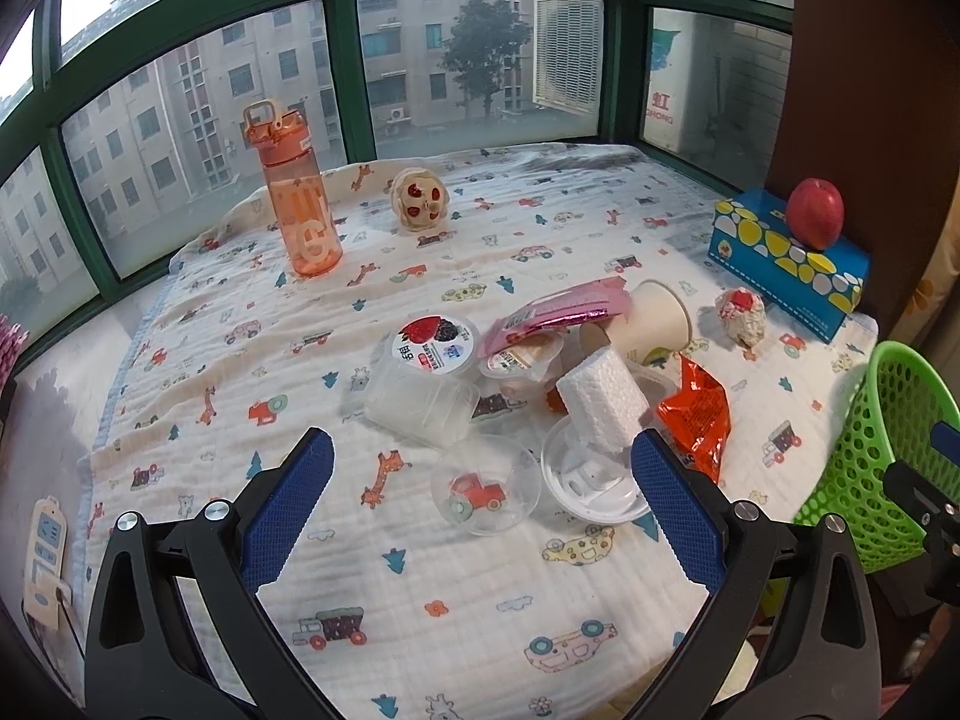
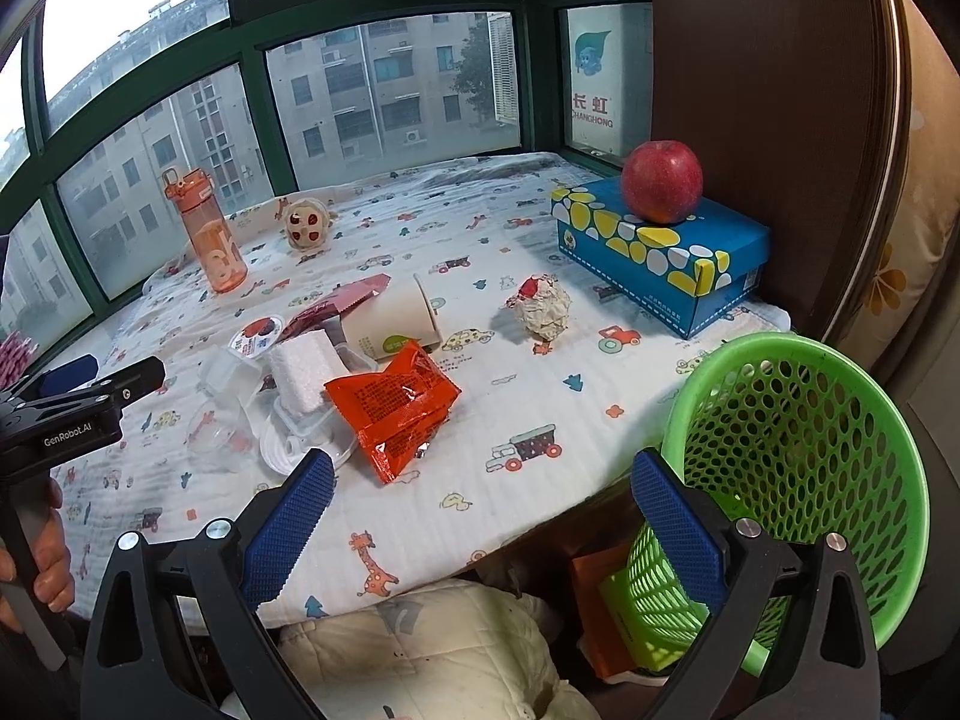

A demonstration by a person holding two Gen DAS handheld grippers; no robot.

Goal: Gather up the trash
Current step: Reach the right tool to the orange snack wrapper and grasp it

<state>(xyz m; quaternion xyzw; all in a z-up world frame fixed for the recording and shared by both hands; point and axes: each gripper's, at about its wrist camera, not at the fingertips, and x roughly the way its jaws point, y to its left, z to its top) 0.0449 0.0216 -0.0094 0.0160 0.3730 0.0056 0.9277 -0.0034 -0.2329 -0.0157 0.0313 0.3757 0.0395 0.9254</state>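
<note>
Right, we see both grippers spread wide, empty: left gripper low centre over the trash pile mid-frame; right gripper low, green basket lower right, orange wrapper centre.

A heap of trash lies mid-worktop: an orange foil wrapper, crumpled, nearest the green mesh basket; a white foam block propped over a white plastic lid; a paper cup on its side; a pink wrapper; clear plastic tubs. A crumpled paper ball sits apart.
</note>
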